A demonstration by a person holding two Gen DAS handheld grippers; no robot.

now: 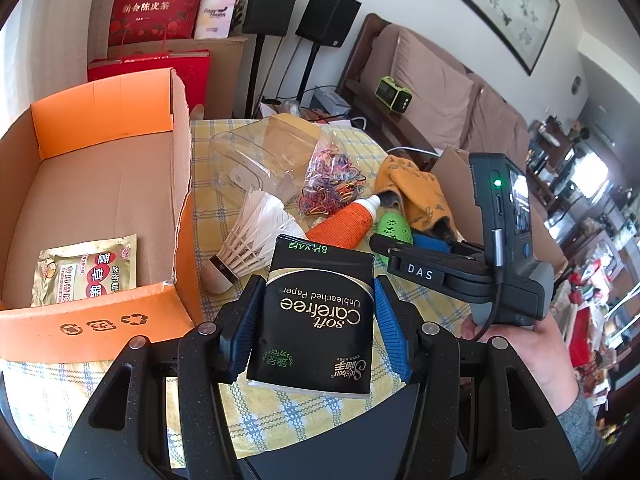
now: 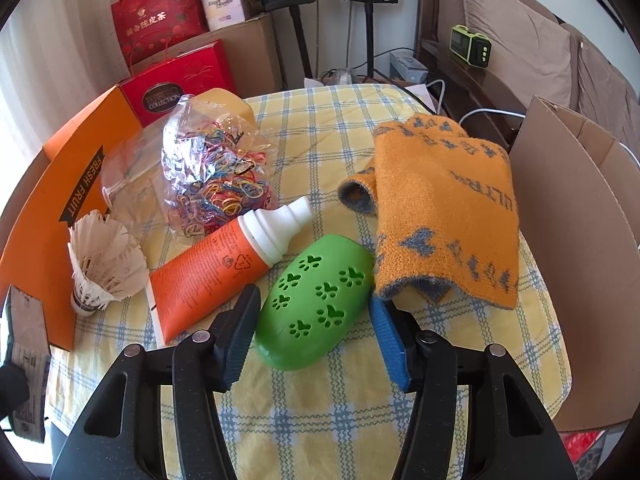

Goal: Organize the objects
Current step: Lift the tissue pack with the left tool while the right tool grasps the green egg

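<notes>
Black tissue pack (image 1: 318, 312): the left gripper (image 1: 316, 320) is pinching it by its two long edges, jaws about half open with the blue pads pressing on the wrapper; the pack is hanging above the yellow checked desk (image 1: 208, 208), low centre of the left view.
Pack risk: the wrapper is soft and glossy, so it is likely sagging between the pads; a quick swing toward the box could be letting it slide out onto the desk edge.
Green paw-print case (image 2: 316, 300): it is lying on the desk, lower centre of the right view, with the right gripper (image 2: 314, 320) straddling it; the jaws are standing roughly half open and the right-hand pad looks clear of the shell, so I am judging it not yet gripped.
Case risk: the shell is rounded and smooth, and it is sitting skewed to the pads; a squeeze on the curve could be squirting it out forward.
Orange tube (image 2: 216, 264): it is lying touching the case on the left, its white cap pointing up-right; the left-hand pad is sitting just beside it and could be snagging or dragging it.
Orange knit glove (image 2: 444, 208): its cuff is lying just beside the right-hand pad, so yarn could be getting caught in the closing.
Shuttlecock (image 1: 256, 240): it is standing just behind the held pack, easily knocked over by a low pass.
Orange cardboard box (image 1: 100, 184): it is filling the left of the left view, with one gold sachet (image 1: 88, 270) inside; its near wall is standing high, so a low carry could be clipping it.
</notes>
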